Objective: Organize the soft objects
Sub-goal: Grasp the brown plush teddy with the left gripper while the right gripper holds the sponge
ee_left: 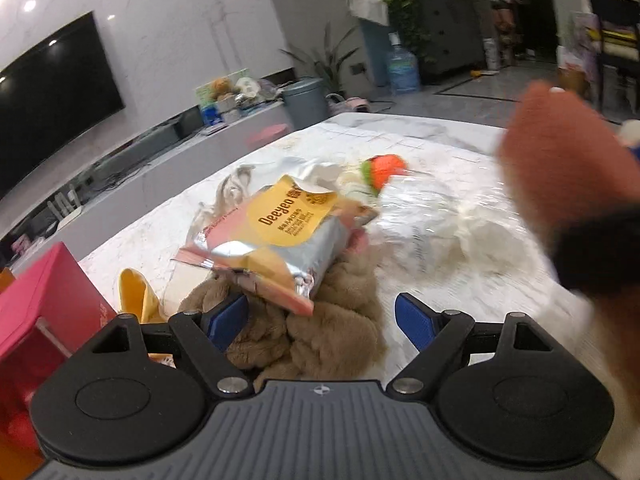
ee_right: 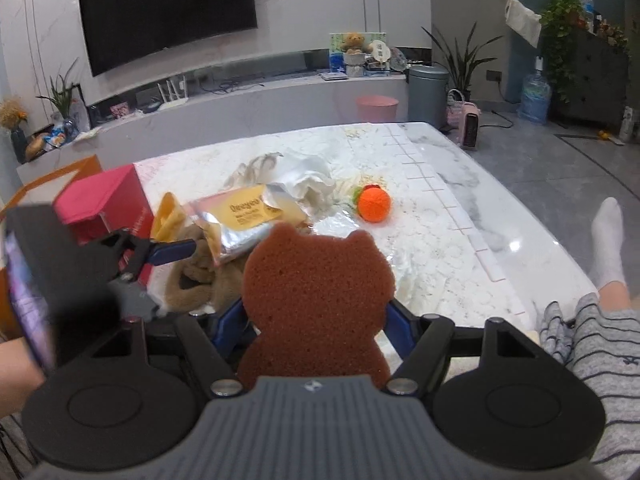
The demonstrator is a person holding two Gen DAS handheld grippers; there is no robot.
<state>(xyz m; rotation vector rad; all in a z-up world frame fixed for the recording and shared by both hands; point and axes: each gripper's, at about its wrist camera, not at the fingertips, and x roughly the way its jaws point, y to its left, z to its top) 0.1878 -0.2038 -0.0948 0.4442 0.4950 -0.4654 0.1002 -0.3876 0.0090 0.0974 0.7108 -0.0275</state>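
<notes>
The right gripper (ee_right: 316, 320) is clamped on a brown bear-shaped sponge (ee_right: 318, 300), its blue pads pressing the sponge's two sides about halfway up, so the jaws stand fairly wide around the thick foam. The sponge stands upright between them, ears uppermost, porous and coarse-grained, held above the near edge of the white marble tabletop (ee_right: 460, 240). This gripper points forward and downward over the table; the person's striped sleeve (ee_right: 600, 360) lies to its right. The left gripper (ee_left: 320, 320) has its jaws spread wide with nothing pinched between them; it hangs tilted downward over a tan plush toy (ee_left: 320, 332), whose shaggy fur bunches between and just under the blue fingers, though I cannot tell whether a pad touches it. In the right wrist view the same gripper (ee_right: 176, 250) enters from the left, blurred. A crinkled foil snack bag (ee_left: 276, 240), silver with a yellow label, lies across the plush. Beyond it sit crumpled white cloth (ee_right: 308, 184), a clear plastic wrapper (ee_left: 420, 216) and an orange knitted ball (ee_right: 374, 205) with a green top. A yellow soft piece (ee_left: 134, 292) and a red box (ee_left: 52, 304) stand at the left of the pile.
</notes>
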